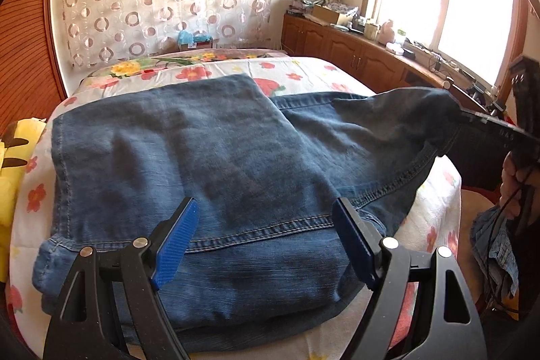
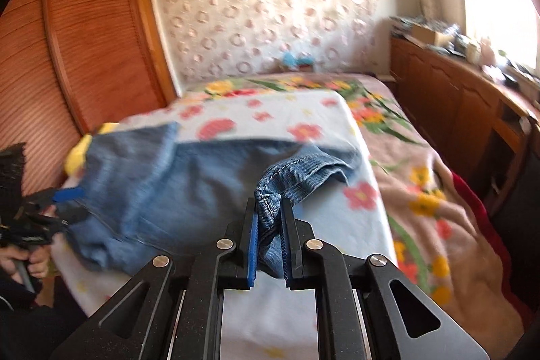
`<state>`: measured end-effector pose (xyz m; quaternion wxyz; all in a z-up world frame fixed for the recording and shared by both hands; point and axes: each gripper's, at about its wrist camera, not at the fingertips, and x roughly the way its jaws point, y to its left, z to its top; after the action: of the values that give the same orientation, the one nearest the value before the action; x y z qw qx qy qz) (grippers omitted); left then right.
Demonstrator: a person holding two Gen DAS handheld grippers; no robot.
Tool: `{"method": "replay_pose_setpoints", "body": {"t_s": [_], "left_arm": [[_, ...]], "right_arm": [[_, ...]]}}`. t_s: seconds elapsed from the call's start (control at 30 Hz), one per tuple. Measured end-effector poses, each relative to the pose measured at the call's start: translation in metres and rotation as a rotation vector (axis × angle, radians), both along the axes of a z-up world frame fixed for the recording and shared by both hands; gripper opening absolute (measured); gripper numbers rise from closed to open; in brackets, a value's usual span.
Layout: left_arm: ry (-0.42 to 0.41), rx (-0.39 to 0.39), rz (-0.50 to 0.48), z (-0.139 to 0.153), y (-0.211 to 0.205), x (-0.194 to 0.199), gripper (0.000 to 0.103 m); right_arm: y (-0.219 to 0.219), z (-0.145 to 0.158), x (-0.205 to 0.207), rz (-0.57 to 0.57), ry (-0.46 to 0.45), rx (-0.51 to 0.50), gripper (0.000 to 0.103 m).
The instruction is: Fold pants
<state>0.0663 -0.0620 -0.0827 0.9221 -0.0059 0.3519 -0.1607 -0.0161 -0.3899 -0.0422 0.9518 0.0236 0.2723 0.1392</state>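
Sunlit bedroom, jeans lying half-folded on the floral bed; you're lifting a bunched hem, right gripper fingers clamping it, left gripper fingers spreading wide over the waistband, gripping nothing. Next move probably calls for carrying that hem across. Only right wrist view is showing the pinch.

Right wrist view is motion-blurred throughout; the jeans smear at centre left, and clutter on the cabinet, upper right, is unreadable
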Motion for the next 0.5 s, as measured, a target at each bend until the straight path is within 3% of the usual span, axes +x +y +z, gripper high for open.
{"method": "replay_pose_setpoints", "body": {"t_s": [0.5], "left_arm": [[-0.032, -0.028, 0.113, 0.014, 0.049, -0.013, 0.082]], "right_arm": [[0.094, 0.079, 0.001, 0.309, -0.188, -0.017, 0.011]]}}
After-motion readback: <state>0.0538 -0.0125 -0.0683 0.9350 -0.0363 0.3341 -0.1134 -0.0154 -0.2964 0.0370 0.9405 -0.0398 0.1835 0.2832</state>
